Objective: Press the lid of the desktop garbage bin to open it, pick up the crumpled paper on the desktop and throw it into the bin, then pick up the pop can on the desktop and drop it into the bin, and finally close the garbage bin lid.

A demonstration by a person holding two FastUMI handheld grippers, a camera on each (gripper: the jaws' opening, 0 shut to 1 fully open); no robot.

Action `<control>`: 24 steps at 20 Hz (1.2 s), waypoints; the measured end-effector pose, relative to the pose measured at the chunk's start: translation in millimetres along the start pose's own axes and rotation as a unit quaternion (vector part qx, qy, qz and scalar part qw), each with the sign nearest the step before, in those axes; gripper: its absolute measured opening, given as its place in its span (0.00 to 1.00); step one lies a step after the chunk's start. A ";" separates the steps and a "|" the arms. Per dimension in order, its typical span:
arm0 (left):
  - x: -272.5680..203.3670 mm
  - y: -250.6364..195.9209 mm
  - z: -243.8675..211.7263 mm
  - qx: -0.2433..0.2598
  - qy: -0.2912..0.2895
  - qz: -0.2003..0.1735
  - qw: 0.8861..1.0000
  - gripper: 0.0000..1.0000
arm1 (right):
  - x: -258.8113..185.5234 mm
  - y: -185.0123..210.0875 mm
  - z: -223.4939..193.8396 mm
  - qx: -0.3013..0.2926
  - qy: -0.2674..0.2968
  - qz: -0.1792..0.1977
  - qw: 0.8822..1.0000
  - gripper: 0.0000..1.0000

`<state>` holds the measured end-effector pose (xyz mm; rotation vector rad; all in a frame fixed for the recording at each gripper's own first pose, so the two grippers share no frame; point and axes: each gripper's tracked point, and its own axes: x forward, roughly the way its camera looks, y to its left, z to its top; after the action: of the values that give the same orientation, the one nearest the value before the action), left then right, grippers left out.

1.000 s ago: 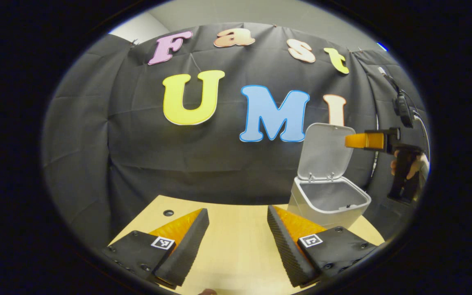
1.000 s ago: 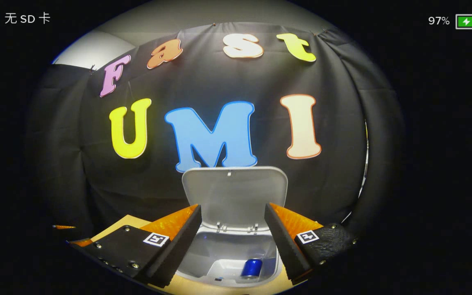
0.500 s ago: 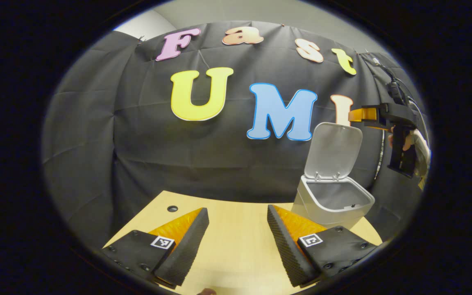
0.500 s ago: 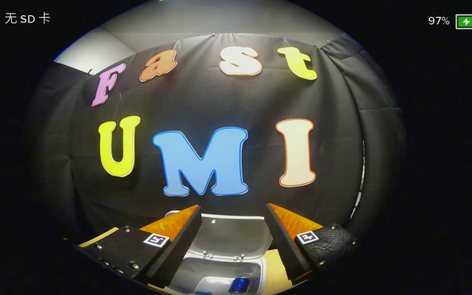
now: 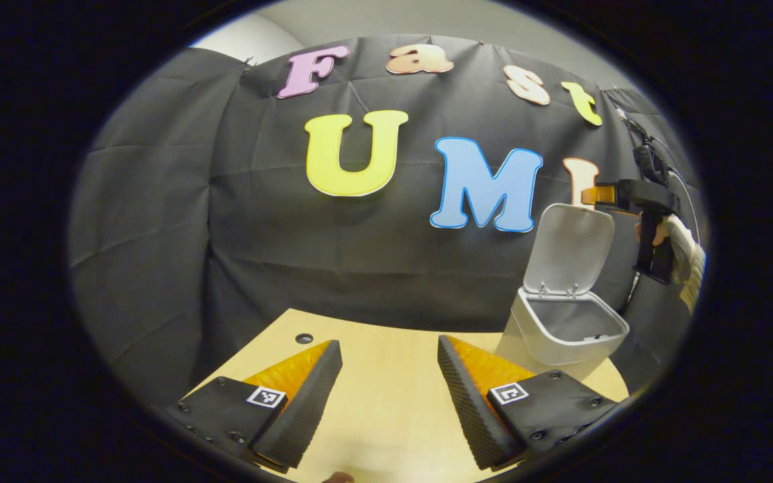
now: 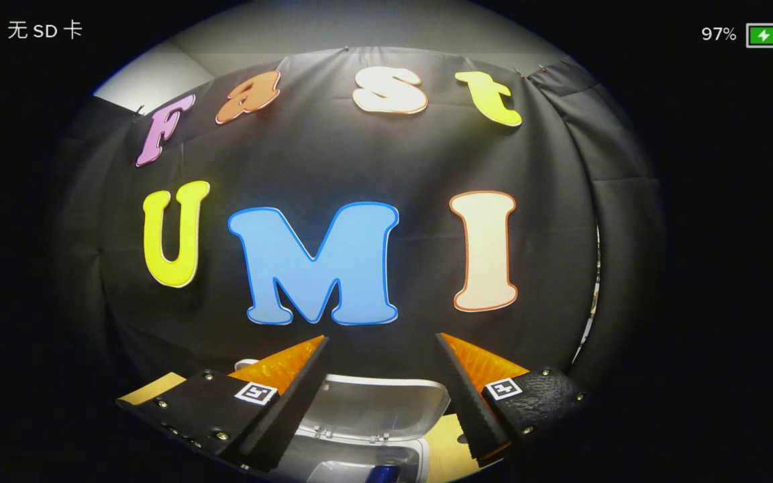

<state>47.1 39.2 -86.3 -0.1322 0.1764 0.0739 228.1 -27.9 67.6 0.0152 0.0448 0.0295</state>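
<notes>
A light wooden table (image 5: 386, 376) is being shown in the left gripper view, its pale grain running away toward the booth's wall. A small round dark hole (image 5: 304, 338) is being seen near the table's far left edge. Black cloth (image 5: 373, 268) is being hung behind the table, creased and folded. Above the cloth, a pale wall (image 5: 359, 20) is being seen. At the upper right, a black cable with a small dark box (image 5: 645, 157) is being hung against the cloth. In the right gripper view, a strip of the table (image 6: 151, 388) is being shown at lower left.
</notes>
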 end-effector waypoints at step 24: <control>-20.5 -66.7 -2.9 0.024 -0.025 -0.071 0.997 0.95 | -114.7 28.3 -154.3 0.016 0.115 0.053 0.992 0.98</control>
<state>32.2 -28.4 -77.2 -0.0943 0.1189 -0.0679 105.8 -0.7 -80.9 0.0464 0.2753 0.1376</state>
